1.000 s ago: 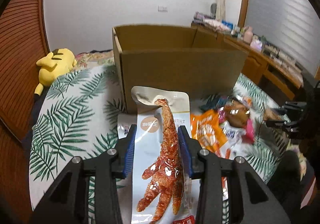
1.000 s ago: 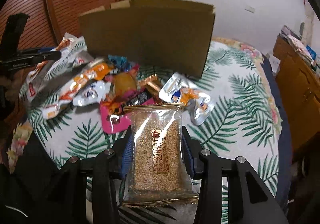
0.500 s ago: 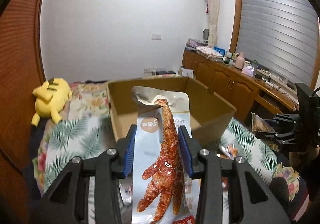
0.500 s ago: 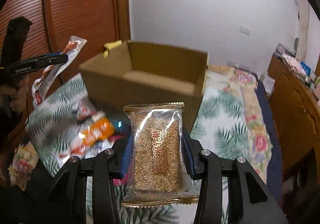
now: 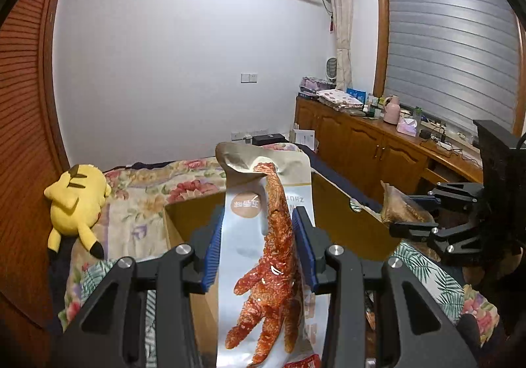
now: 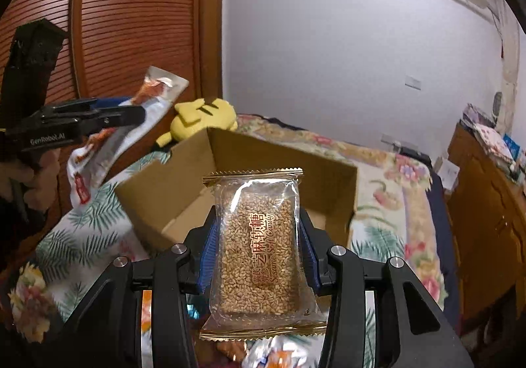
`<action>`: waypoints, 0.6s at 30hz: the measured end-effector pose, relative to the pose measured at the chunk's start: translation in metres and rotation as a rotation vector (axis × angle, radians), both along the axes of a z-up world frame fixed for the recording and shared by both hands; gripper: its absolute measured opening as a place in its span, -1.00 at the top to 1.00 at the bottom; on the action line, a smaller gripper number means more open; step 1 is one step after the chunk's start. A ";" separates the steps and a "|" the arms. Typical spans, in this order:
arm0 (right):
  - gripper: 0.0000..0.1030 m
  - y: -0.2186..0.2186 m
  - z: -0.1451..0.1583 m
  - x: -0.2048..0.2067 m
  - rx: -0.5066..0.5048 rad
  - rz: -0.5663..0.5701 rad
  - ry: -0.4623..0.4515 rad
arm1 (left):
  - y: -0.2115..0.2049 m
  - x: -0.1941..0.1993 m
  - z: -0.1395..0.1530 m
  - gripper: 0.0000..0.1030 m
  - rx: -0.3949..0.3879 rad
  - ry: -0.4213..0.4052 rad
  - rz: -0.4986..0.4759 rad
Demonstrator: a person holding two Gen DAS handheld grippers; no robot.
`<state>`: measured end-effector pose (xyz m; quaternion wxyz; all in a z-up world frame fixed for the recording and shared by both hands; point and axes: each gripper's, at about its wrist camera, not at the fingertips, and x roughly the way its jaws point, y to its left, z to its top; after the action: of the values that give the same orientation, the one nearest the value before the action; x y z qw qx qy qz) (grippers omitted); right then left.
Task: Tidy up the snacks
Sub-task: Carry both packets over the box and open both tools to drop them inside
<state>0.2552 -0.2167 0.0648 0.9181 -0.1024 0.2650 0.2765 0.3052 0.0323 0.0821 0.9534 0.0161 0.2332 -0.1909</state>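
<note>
My left gripper [image 5: 259,249] is shut on a white pouch with a red chicken foot [image 5: 268,256], held up in front of the open cardboard box [image 5: 184,220]. My right gripper [image 6: 256,256] is shut on a clear pack of sesame candy [image 6: 256,253], raised over the near side of the same box [image 6: 296,177]. The box interior that shows looks bare. In the right wrist view the left gripper [image 6: 85,119] and its pouch [image 6: 111,137] hang at the left; in the left wrist view the right gripper [image 5: 437,213] shows at the right edge.
The box sits on a bed with a palm-leaf cover [image 6: 79,236]. A yellow plush toy [image 5: 75,203] lies beyond the box's left side. Loose snack packs [image 6: 276,351] lie below my right gripper. A wooden sideboard [image 5: 378,144] lines the right wall; a slatted wardrobe [image 6: 131,22] stands left.
Both grippers have risen from the snack pile with their packs still held. The box's open top has come into view, and the loose snacks have dropped below the frames.
</note>
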 end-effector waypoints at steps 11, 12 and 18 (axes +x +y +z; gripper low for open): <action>0.14 0.024 -0.023 0.048 0.008 -0.007 0.031 | -0.013 0.051 -0.024 0.23 0.022 0.039 0.010; 0.14 0.026 -0.025 0.053 0.009 -0.012 0.036 | -0.014 0.055 -0.027 0.23 0.024 0.043 0.014; 0.14 0.033 -0.040 0.068 0.014 -0.028 0.067 | -0.020 0.067 -0.042 0.22 0.055 0.074 0.029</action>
<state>0.3234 -0.1837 0.0245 0.9131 -0.0829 0.2951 0.2688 0.3722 0.0126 0.0397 0.9460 0.0321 0.2736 -0.1711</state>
